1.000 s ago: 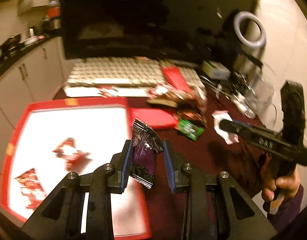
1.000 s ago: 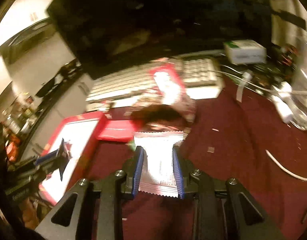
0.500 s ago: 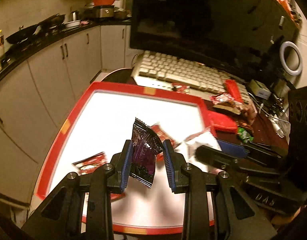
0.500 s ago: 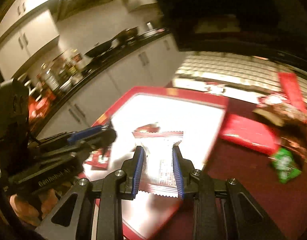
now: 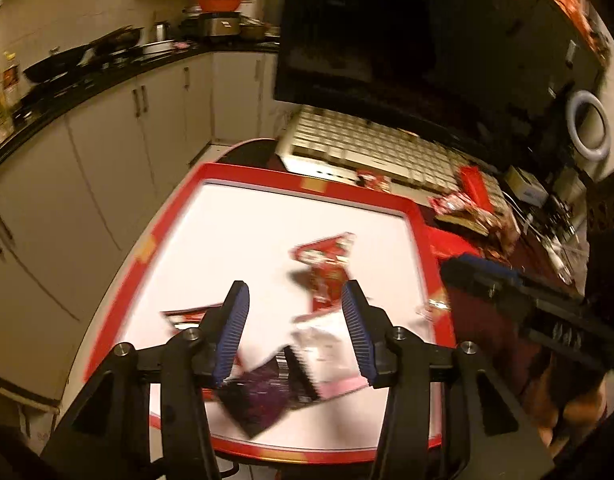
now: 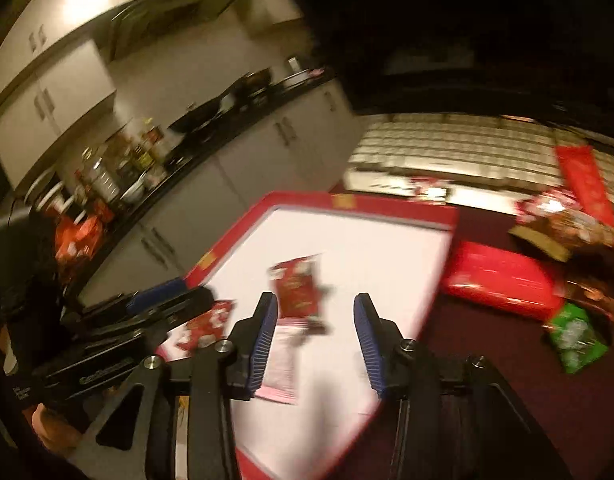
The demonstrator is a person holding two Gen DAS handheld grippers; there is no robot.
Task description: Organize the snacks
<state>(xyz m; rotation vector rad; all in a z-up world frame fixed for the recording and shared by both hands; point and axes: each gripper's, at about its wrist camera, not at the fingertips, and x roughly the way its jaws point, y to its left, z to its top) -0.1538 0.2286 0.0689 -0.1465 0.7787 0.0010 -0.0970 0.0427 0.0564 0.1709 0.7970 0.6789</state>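
A white tray with a red rim [image 5: 307, 190] [image 6: 359, 202] lies on the dark red table. My left gripper [image 5: 295, 332] is open above it; a dark purple packet [image 5: 259, 400] lies on the tray just below its fingers. My right gripper [image 6: 315, 340] is open above the tray; a white and pink packet [image 6: 283, 364] [image 5: 327, 354] lies on the tray beneath it. Red snack packets [image 5: 327, 268] [image 6: 297, 290] lie mid-tray, and another red packet [image 6: 207, 324] lies near the left rim.
A white keyboard [image 5: 371, 152] lies behind the tray under a dark monitor [image 5: 407, 40]. A red box [image 6: 503, 284], a green packet [image 6: 575, 334] and a pile of loose snacks [image 6: 563, 220] lie on the table right of the tray. Kitchen cabinets [image 5: 107, 152] stand left.
Both grippers have opened. The purple packet has dropped from the left gripper onto the tray, and the white and pink packet has dropped from the right gripper onto the tray.
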